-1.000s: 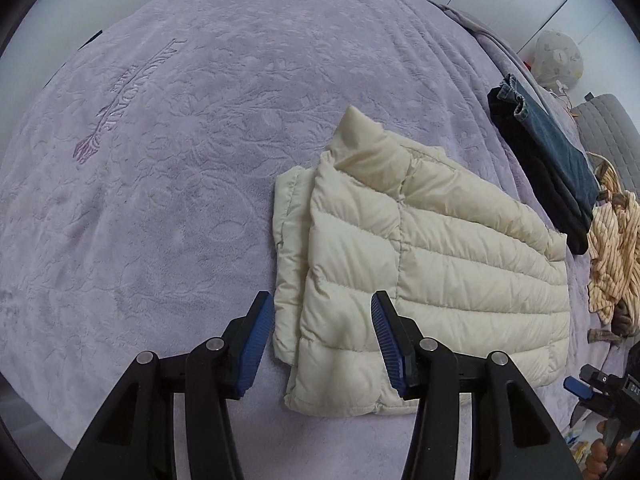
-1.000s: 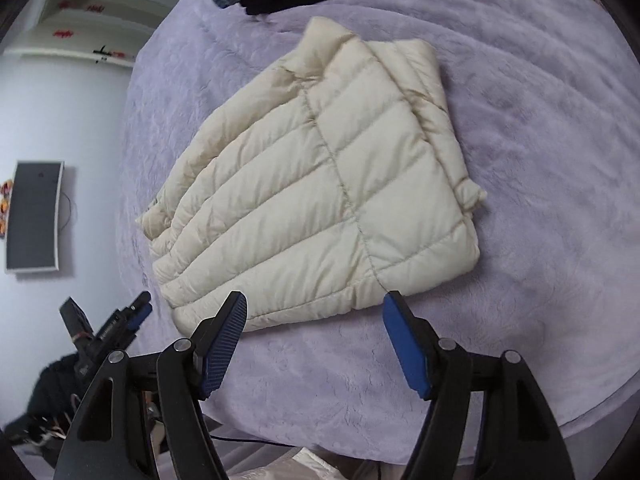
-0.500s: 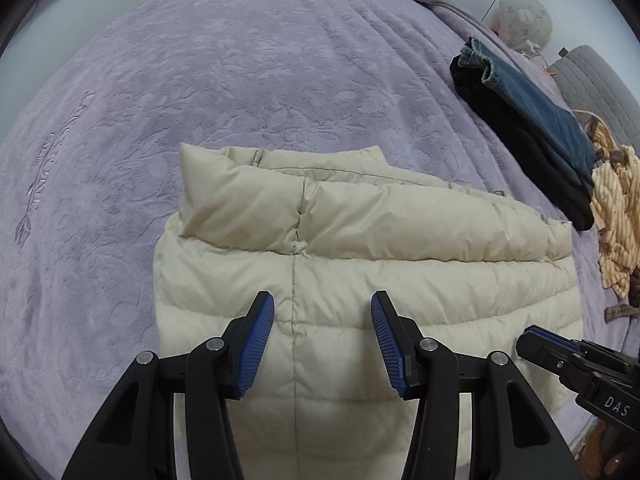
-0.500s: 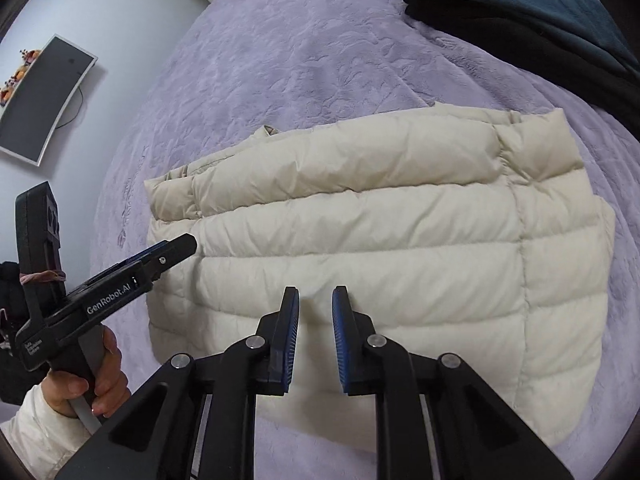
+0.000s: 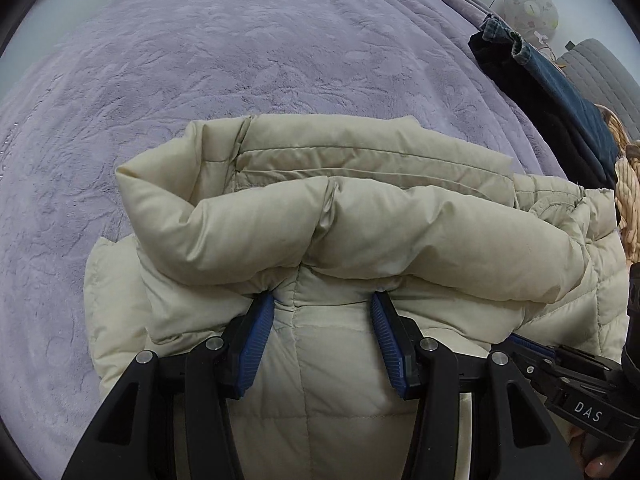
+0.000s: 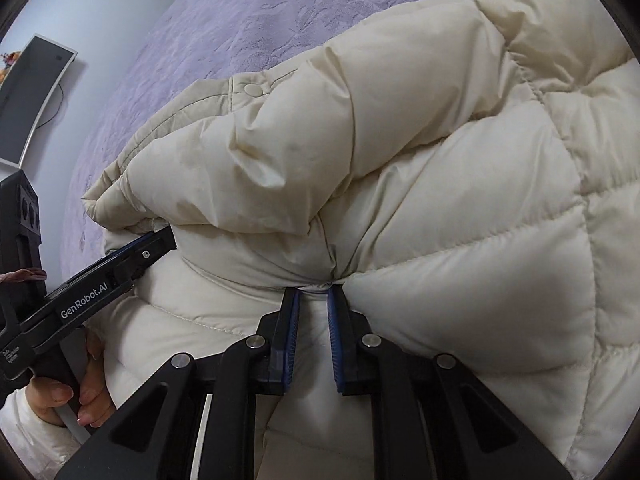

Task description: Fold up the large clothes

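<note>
Right up close, the right gripper point(image 6: 312, 296) has its blue pads point(image 6: 291, 332) drawn narrow, with a pinch of the cream puffer jacket point(image 6: 460, 208) bunched between the tips – fabric puckers right there at the jaws, so it is gripping the jacket. Over on the other side, the left gripper point(image 5: 322, 304) sits with its fingers point(image 5: 256, 336) spread wide, the tips tucked just under a rolled quilted fold, pads apart with jacket point(image 5: 360, 216) lying between them, nothing clamped. The right gripper's body shows at the lower right of the left view, and the person's left hand point(image 6: 86, 384) wraps the left tool's handle in the right view. The jacket itself is folded over on the purple bedspread point(image 5: 240, 40), a thick puffy roll lying across the lower panels, a snap button point(image 6: 253, 89) showing on the upper edge. Further back on the bed's right side, dark clothes with blue jeans point(image 5: 560, 80) on top lie well apart from the jacket, a knitted tan garment point(image 5: 628, 200) beside them. Far off, a wall-mounted screen point(image 6: 32, 92) hangs on the pale wall
</note>
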Demonstrator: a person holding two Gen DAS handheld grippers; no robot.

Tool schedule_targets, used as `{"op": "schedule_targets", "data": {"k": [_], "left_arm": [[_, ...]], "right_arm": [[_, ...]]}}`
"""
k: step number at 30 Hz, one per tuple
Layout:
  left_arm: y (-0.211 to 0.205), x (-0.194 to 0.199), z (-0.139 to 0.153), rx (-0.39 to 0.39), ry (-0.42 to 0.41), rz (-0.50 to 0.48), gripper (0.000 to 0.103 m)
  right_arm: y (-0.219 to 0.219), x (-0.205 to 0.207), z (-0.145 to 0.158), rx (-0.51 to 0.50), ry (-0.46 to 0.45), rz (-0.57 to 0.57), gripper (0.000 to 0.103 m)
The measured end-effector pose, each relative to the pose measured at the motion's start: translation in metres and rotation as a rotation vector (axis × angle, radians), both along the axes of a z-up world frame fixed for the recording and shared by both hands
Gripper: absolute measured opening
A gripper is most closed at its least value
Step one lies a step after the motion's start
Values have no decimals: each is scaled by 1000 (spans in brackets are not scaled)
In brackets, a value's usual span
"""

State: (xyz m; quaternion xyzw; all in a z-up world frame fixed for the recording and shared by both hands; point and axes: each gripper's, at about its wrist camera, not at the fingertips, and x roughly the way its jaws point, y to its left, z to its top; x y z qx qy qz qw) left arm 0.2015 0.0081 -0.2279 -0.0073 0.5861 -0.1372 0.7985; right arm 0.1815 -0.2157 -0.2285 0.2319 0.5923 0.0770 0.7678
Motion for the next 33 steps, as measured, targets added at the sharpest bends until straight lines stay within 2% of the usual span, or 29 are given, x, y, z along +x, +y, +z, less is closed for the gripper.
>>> {"op": "schedule_targets", "data": {"k": [12,16,19,21,23,26,29,31,33], "left_arm": [[-4,0,0,8,-1,-6,52],[7,-4,24,-18,25,-6,52],[35,-12,52,-73,-5,5,52],[62,-16,63,-120,0,29,53],[93,-17,61,-197,51,64,53],[131,-17,39,-317,169,94,53],[156,-19,11,-492,279,119,53],[168,-20,-2,-587,309,145,53],[180,-19,-8,-651,318,174,53]], "right_arm": [[0,-1,0,5,5,-3,14],[1,-1,1,1,10,-3,14],[2,0,1,-3,13,-2,14],[2,0,2,-3,15,-6,14],[2,0,2,-3,18,-10,14],[3,2,2,-6,20,-6,14],[4,3,2,-12,22,-1,14],[5,4,2,-15,24,1,14],[5,5,2,-17,26,4,14]]}}
